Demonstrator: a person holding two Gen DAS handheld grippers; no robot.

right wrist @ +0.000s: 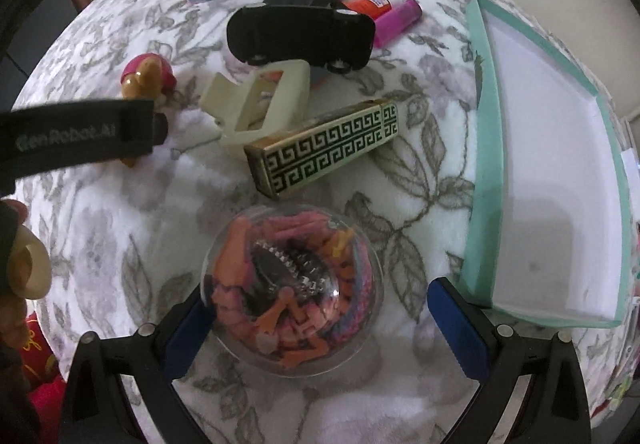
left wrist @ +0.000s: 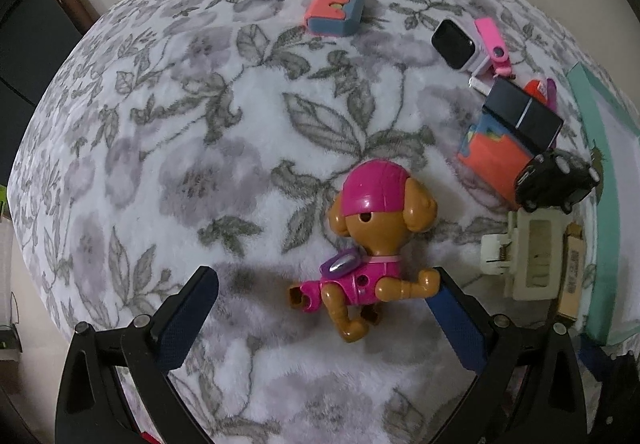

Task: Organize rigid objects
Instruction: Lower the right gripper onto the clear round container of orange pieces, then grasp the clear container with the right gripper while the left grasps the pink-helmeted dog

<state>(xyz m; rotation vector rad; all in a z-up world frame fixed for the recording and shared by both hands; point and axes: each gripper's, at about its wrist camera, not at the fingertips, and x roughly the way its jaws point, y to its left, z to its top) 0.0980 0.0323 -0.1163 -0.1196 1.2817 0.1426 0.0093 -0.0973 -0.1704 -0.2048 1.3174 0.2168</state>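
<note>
A toy dog [left wrist: 368, 244] with a pink cap and pink suit lies on the floral blanket [left wrist: 200, 171]. My left gripper [left wrist: 322, 280] stands open around it, and the dog's paw touches the right finger [left wrist: 452, 308]. In the right wrist view a clear round container [right wrist: 294, 292] full of orange and pink pieces sits between the open fingers of my right gripper [right wrist: 316, 296]. Its left finger [right wrist: 188, 328] is against the container wall, while the right finger stands apart from it. The dog [right wrist: 148, 77] shows there too, partly hidden behind the left gripper's black strap [right wrist: 80, 131].
A teal box [right wrist: 484, 163] with a white inside lies open at the right. Near it are a key-patterned gold box [right wrist: 324, 147], a cream hair claw [right wrist: 260, 103], a black toy car [right wrist: 300, 27], a purple tube [right wrist: 400, 19] and a pink watch [left wrist: 454, 41]. A red-and-blue block [left wrist: 336, 9] sits far back.
</note>
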